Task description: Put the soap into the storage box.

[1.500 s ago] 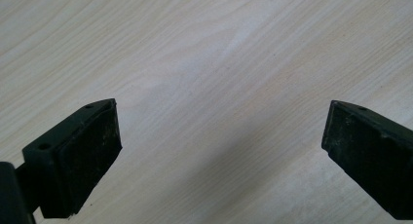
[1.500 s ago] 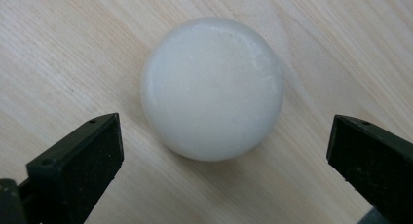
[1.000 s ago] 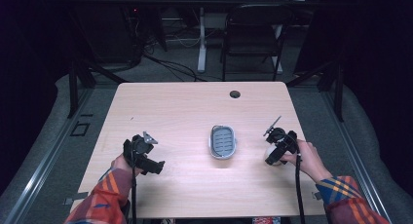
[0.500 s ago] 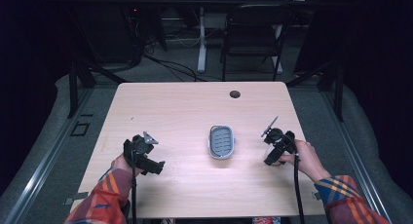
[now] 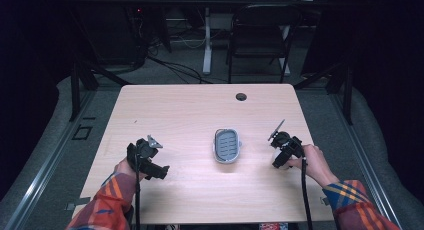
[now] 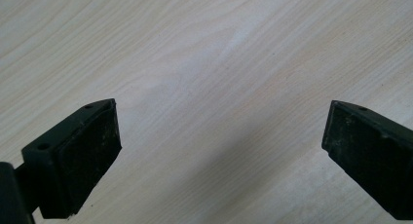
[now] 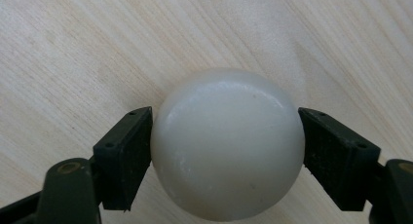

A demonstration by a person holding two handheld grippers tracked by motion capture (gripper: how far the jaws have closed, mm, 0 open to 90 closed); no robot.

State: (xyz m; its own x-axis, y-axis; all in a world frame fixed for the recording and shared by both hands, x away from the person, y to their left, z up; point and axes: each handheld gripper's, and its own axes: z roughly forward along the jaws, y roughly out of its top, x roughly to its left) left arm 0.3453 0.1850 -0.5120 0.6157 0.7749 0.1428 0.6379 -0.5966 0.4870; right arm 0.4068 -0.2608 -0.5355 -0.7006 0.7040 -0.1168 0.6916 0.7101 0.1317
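A smooth white rounded object [image 7: 226,136] rests on the pale wooden table [image 7: 73,48], with both pads of my right gripper [image 7: 226,148] pressed against its sides. Those jaws have just been closing on it. From above, the right gripper [image 5: 281,159] points down at the table's right side, a bit of the white object [image 5: 280,163] showing beneath it. My left gripper [image 6: 221,151] is open over bare wood with nothing between its fingers. In the high view the left gripper [image 5: 150,165] sits at the table's left. A grey oval dish [image 5: 227,145] with a slotted floor lies between the two grippers.
A round cable hole [image 5: 241,96] sits near the table's far edge. A dark chair [image 5: 260,35] and a desk leg [image 5: 206,45] stand beyond the table. Bare wood surrounds the dish on all sides.
The right gripper looks slightly narrower from above than a second ago. Both hands and the dish stay where they were.
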